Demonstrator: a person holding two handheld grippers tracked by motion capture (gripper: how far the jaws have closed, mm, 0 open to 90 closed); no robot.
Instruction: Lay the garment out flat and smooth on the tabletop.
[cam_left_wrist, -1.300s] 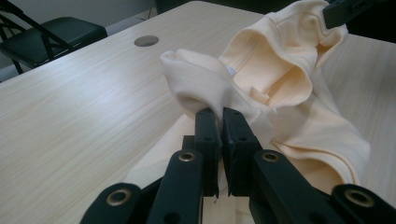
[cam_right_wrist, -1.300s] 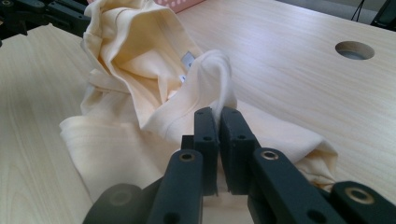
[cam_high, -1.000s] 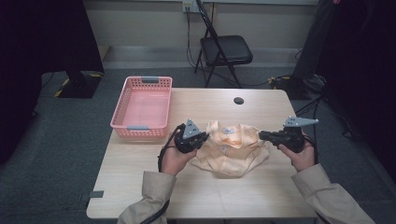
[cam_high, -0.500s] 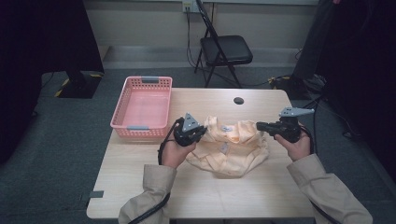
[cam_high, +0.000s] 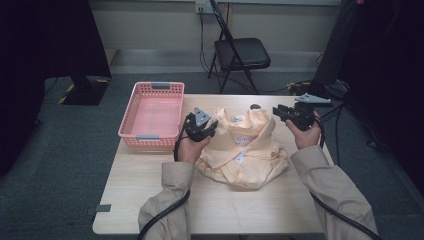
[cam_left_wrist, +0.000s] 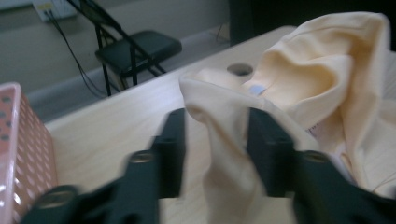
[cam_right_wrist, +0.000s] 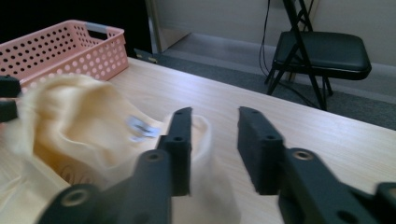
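A pale yellow shirt (cam_high: 245, 150) lies crumpled in the middle of the table, its collar end toward the far side. My left gripper (cam_high: 212, 127) is at the shirt's far left corner. Its jaws have just been opening, and in the left gripper view (cam_left_wrist: 215, 130) a loose fold of the shirt (cam_left_wrist: 317, 74) still stands between them. My right gripper (cam_high: 278, 111) hovers off the shirt's far right corner. Its jaws have also just been opening and nothing lies between them (cam_right_wrist: 214, 135); the shirt's edge (cam_right_wrist: 79, 121) sits just left of the left jaw.
A pink perforated basket (cam_high: 130, 117) stands empty at the table's far left, also seen as the basket (cam_right_wrist: 60, 46). A small dark round spot (cam_high: 255, 106) marks the far edge. A black folding chair (cam_high: 242, 52) stands beyond the table. Bare tabletop (cam_high: 150, 195) lies in front.
Both hands moved toward the table's far edge, drawing the shirt's top end with them. Both grippers' jaws, shut on the cloth before, now stand apart.
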